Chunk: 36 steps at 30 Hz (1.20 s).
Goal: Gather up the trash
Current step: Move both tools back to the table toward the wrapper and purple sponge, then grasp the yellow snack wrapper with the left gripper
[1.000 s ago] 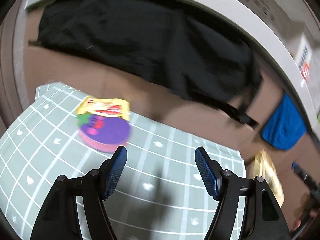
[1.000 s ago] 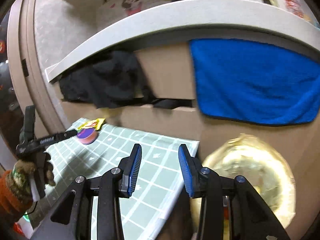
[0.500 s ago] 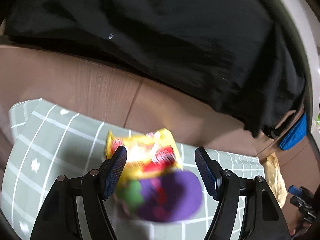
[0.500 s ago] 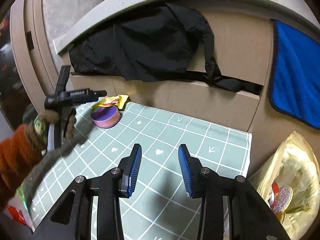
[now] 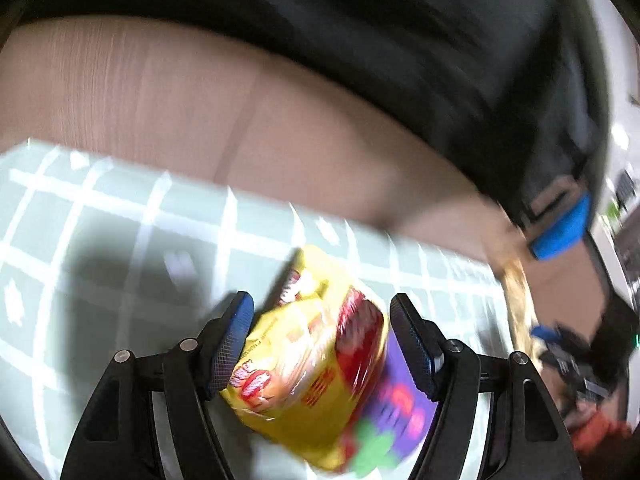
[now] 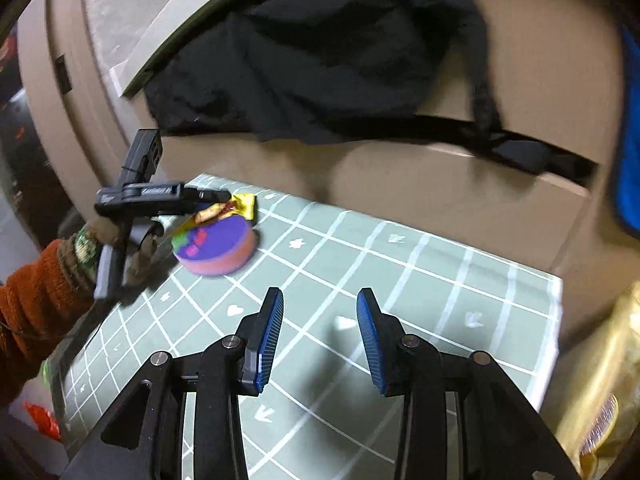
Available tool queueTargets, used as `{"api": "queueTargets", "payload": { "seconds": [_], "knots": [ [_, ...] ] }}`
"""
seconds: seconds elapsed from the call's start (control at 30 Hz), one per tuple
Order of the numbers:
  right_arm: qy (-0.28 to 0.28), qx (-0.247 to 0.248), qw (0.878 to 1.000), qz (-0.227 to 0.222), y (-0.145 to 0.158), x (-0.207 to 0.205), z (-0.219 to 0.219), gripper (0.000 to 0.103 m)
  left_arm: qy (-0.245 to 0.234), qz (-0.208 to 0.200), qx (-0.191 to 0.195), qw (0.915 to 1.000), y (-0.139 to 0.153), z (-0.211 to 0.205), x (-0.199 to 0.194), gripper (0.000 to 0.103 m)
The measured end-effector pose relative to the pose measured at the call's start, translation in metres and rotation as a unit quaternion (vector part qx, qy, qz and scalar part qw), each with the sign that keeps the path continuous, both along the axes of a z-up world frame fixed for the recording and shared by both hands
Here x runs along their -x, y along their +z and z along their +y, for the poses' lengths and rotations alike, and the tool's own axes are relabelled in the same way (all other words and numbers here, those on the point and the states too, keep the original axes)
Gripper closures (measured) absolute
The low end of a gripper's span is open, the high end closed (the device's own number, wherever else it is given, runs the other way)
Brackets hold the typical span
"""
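Observation:
A crumpled yellow and red snack wrapper (image 5: 308,364) lies on top of a round pink tub with a purple lid (image 5: 400,412) on the green grid mat (image 5: 100,240). My left gripper (image 5: 322,344) is open, with its blue pads on either side of the wrapper. In the right wrist view the left gripper (image 6: 212,200) hangs over the wrapper (image 6: 236,206) and the tub (image 6: 218,250) at the mat's far left. My right gripper (image 6: 320,340) is open and empty above the middle of the mat (image 6: 440,280).
A black cloth (image 6: 320,60) hangs over the brown cabinet front (image 6: 400,176) behind the mat. A blue towel (image 6: 630,140) hangs at the right. A yellow trash bag (image 6: 600,392) stands past the mat's right edge.
My left gripper has moved forward and down until the wrapper sits between its pads. My right gripper has swung left and nearer the mat, still open.

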State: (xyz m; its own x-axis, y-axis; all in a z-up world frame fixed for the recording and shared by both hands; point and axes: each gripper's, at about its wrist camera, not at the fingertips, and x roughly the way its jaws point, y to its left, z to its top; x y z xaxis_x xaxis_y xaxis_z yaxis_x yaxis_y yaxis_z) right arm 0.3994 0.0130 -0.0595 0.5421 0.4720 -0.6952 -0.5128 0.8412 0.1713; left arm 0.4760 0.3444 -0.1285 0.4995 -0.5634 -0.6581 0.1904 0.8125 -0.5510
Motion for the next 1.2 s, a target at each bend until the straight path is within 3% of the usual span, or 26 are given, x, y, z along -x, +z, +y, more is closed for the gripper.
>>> {"api": "queueTargets", "payload": {
  "seconds": [0.17,0.27,0.37,0.43,0.53,0.63,0.77,0.83,1.07,1.2],
  "knots": [
    [0.053,-0.012,0.998,0.015,-0.009,0.002,0.030,0.066,-0.039,0.017,0.044,0.9981,0.000,-0.019,0.071,0.032],
    [0.071,-0.009,0.997,0.015,-0.011,0.006,0.050,0.066,-0.011,0.011,0.062,0.9980,0.009,-0.010,0.109,0.032],
    [0.079,0.000,0.997,0.011,-0.012,0.012,0.068,0.066,0.080,-0.007,0.012,0.9967,0.028,0.014,0.140,0.032],
    [0.084,0.005,0.996,0.012,-0.015,0.016,0.081,0.066,0.144,-0.026,-0.017,0.9891,0.039,0.024,0.156,0.032],
    [0.079,0.024,0.997,-0.002,-0.017,0.018,0.105,0.066,0.207,-0.037,-0.029,0.9773,0.053,0.039,0.177,0.032],
    [0.087,0.045,0.995,-0.022,-0.019,0.012,0.132,0.066,0.226,-0.036,-0.036,0.9727,0.057,0.039,0.187,0.032],
    [0.070,0.129,0.987,-0.058,-0.032,0.002,0.155,0.066,0.224,-0.048,-0.062,0.9714,0.063,0.023,0.203,0.032],
    [0.070,0.148,0.985,-0.054,-0.038,0.001,0.148,0.066,0.216,-0.054,-0.072,0.9722,0.064,0.015,0.204,0.032],
    [0.029,0.170,0.984,-0.040,-0.037,0.001,0.078,0.066,0.168,-0.038,-0.029,0.9846,0.044,-0.015,0.175,0.031],
    [0.003,0.125,0.992,-0.008,-0.033,-0.002,0.037,0.066,0.161,-0.005,-0.051,0.9856,0.022,-0.034,0.143,0.031]
  ]
}}
